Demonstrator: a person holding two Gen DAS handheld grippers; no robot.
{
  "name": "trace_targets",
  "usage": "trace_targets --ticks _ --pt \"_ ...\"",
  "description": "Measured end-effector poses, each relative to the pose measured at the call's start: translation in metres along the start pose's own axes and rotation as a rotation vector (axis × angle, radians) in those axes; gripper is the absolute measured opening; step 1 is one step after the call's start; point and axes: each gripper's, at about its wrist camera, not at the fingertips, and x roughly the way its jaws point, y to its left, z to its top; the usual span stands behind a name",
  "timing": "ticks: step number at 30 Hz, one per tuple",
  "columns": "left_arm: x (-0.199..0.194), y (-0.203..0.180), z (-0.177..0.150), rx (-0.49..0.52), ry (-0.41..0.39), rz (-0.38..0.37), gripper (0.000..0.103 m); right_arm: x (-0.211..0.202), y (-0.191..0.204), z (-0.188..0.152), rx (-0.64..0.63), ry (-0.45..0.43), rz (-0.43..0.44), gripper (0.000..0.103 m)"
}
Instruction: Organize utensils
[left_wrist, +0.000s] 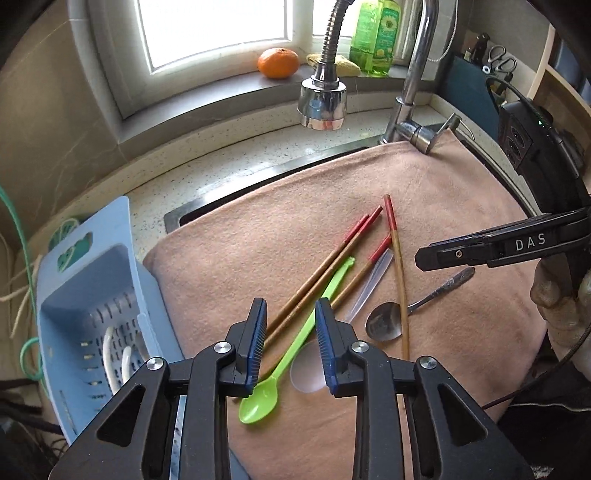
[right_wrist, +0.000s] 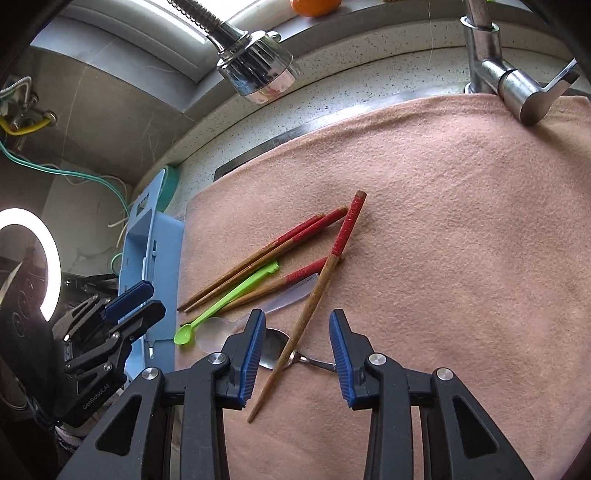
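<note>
Several red-topped wooden chopsticks (left_wrist: 332, 258) lie fanned on a pink cloth (left_wrist: 258, 240) with a green plastic spoon (left_wrist: 280, 365), a clear plastic spoon (left_wrist: 369, 284) and a metal spoon (left_wrist: 384, 325). My left gripper (left_wrist: 291, 306) hovers open over the green spoon's handle and two chopsticks, its pads not touching them. In the right wrist view my right gripper (right_wrist: 297, 317) stands open above one slanted chopstick (right_wrist: 314, 291) that crosses the metal spoon (right_wrist: 273, 350). Nothing is gripped. Each gripper shows in the other's view: the right gripper (left_wrist: 421, 258) and the left gripper (right_wrist: 147, 299).
A blue slotted utensil basket (left_wrist: 92, 295) stands left of the cloth with white items inside. The tap head (left_wrist: 323, 99) hangs over the cloth's far side and its lever (right_wrist: 532, 99) juts out. An orange (left_wrist: 278, 62) and a green bottle (left_wrist: 375, 37) sit on the sill.
</note>
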Motion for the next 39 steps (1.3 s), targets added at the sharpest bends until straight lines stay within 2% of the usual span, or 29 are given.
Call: trace_targets --ticks 3,8,15,33,39 --pt "0.017 -0.003 0.007 0.079 0.060 0.014 0.018 0.006 0.001 -0.001 0.006 0.005 -0.016 0.028" --pt "0.040 -0.010 0.011 0.184 0.143 -0.006 0.018 0.013 -0.002 -0.001 0.039 0.011 -0.022 0.027" --pt "0.060 -0.018 0.013 0.278 0.196 0.010 0.018 0.017 0.000 0.002 0.054 0.008 -0.026 0.025" --pt "0.077 -0.024 0.027 0.326 0.208 -0.039 0.015 0.034 0.007 0.005 0.078 0.030 -0.060 0.024" --pt "0.082 -0.014 0.035 0.290 0.220 -0.066 0.013 0.038 0.004 0.007 0.090 0.037 -0.070 0.020"
